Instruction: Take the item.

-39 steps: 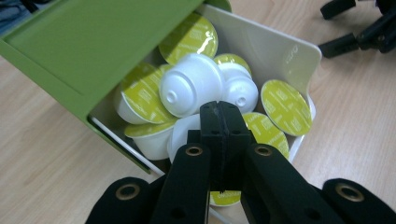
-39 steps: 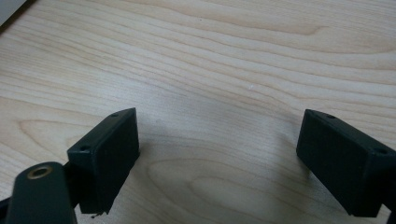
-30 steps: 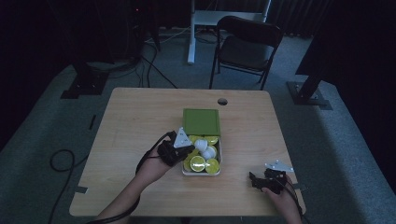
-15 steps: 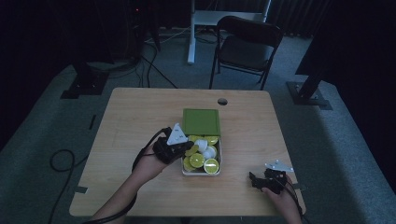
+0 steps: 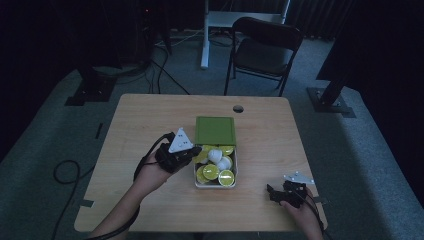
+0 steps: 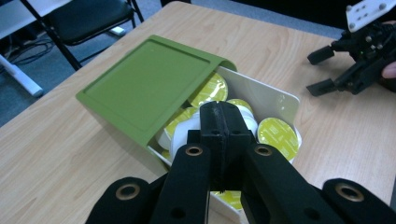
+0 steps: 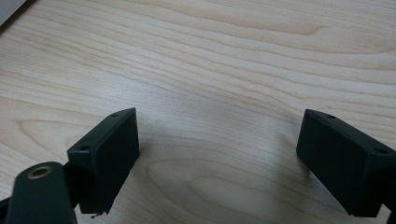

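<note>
A white box (image 5: 195,176) stands at the middle of the table, its green lid (image 5: 215,131) slid back over the far half. Several yellow-topped capsules (image 5: 226,177) and some white ones lie inside. My left gripper (image 5: 197,150) hovers at the box's left rim, jaws shut with nothing seen between them. In the left gripper view its joined tips (image 6: 219,112) sit above the capsules (image 6: 278,135), beside the lid (image 6: 149,88). My right gripper (image 5: 272,192) rests low at the front right, open, with bare wood between its fingers (image 7: 109,154). It also shows far off as the right gripper (image 6: 327,70).
The wooden table (image 5: 145,120) has a round cable hole (image 5: 238,108) near its far edge. A black folding chair (image 5: 265,47) stands behind the table. Cables lie on the floor at the left (image 5: 65,170).
My left gripper has lifted a little and drawn back to the left from over the box, still shut. The right gripper has stayed where it was.
</note>
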Available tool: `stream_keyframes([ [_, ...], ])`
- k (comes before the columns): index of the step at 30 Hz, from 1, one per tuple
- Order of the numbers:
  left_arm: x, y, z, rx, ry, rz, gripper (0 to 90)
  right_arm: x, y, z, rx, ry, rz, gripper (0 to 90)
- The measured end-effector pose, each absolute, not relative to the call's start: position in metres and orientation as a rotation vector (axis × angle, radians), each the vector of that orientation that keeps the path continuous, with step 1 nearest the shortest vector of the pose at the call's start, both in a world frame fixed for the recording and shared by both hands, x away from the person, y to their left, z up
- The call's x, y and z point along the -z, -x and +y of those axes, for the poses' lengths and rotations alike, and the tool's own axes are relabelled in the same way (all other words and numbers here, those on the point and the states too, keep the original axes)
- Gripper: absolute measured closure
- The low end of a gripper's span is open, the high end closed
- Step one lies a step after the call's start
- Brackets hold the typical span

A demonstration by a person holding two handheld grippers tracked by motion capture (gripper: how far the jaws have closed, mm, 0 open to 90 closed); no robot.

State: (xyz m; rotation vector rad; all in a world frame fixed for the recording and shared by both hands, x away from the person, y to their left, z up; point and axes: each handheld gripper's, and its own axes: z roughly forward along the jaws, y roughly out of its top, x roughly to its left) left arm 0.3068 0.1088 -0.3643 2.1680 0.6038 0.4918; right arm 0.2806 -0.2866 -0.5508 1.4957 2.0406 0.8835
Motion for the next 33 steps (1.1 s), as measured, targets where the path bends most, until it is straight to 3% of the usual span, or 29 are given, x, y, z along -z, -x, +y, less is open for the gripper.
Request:
stream_keyframes([
  [33,0.383,-0.316,0.173,-0.517,-2.138,0.772,90.0,0.551,-0.281,-0.287,-0.883,-1.494,2.041,12.5],
])
